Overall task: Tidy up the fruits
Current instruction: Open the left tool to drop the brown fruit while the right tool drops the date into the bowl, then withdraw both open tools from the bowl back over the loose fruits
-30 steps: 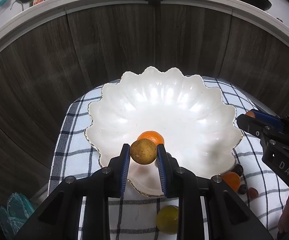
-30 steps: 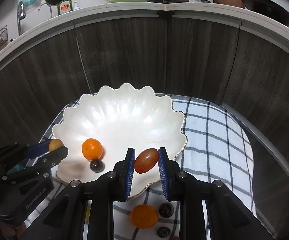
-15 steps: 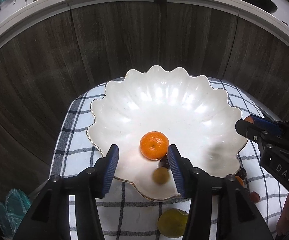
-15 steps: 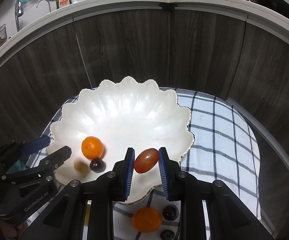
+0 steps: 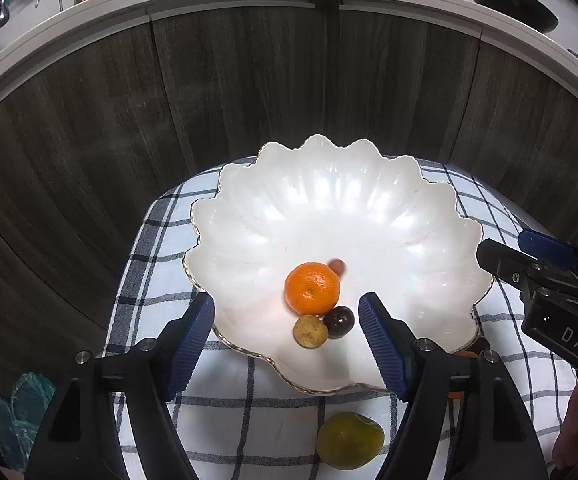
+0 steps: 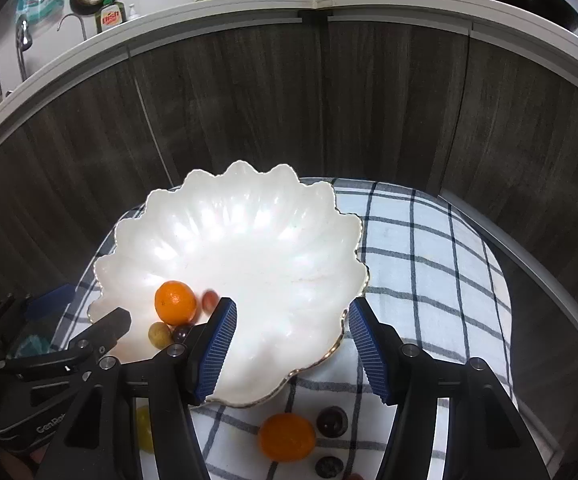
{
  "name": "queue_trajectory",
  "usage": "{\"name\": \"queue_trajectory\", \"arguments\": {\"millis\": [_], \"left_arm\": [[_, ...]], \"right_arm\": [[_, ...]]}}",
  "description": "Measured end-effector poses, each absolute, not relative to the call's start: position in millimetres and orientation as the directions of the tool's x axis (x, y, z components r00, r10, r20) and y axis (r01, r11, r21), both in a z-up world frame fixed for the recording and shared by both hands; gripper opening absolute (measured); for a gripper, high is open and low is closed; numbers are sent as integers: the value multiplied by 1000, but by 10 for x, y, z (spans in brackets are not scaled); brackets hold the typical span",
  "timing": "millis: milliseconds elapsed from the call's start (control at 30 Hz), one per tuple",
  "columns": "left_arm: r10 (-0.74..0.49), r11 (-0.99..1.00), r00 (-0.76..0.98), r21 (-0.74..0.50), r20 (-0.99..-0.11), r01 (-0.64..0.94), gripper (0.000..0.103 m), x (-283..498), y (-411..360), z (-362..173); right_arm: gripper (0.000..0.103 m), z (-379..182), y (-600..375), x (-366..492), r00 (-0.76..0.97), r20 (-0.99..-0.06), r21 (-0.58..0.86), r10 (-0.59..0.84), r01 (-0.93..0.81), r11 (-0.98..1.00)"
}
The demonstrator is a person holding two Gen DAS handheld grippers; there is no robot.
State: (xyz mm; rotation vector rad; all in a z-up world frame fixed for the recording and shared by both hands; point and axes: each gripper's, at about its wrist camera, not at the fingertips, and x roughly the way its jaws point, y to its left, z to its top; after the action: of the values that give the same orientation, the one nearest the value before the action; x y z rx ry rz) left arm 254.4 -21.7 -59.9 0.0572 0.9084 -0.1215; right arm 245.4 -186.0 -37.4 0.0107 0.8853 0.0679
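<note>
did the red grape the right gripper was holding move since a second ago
Yes. It left the right gripper, now open, and lies blurred inside the white bowl, behind the orange.

Dark wood-grain cabinet fronts beneath a white countertop; dish soap bottle far left, frying pan far right.
</note>
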Motion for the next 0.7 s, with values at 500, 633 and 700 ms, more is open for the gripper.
{"name": "queue_trajectory", "arguments": {"millis": [500, 633, 700], "left_arm": [[-78, 992, 629, 0, -773, 123, 77, 2404, -247, -412], [-77, 993, 632, 0, -771, 122, 78, 2329, -288, -376], [-79, 992, 632, -1, -771, 124, 78, 2294, -312, -371]], "right_arm": [[60, -195, -1917, 2321, 656, -753, 30, 54, -48, 998], [60, -161, -1953, 2274, 658, -751, 29, 55, -50, 998], [60, -152, -1979, 2243, 660, -750, 27, 52, -48, 998]]}}
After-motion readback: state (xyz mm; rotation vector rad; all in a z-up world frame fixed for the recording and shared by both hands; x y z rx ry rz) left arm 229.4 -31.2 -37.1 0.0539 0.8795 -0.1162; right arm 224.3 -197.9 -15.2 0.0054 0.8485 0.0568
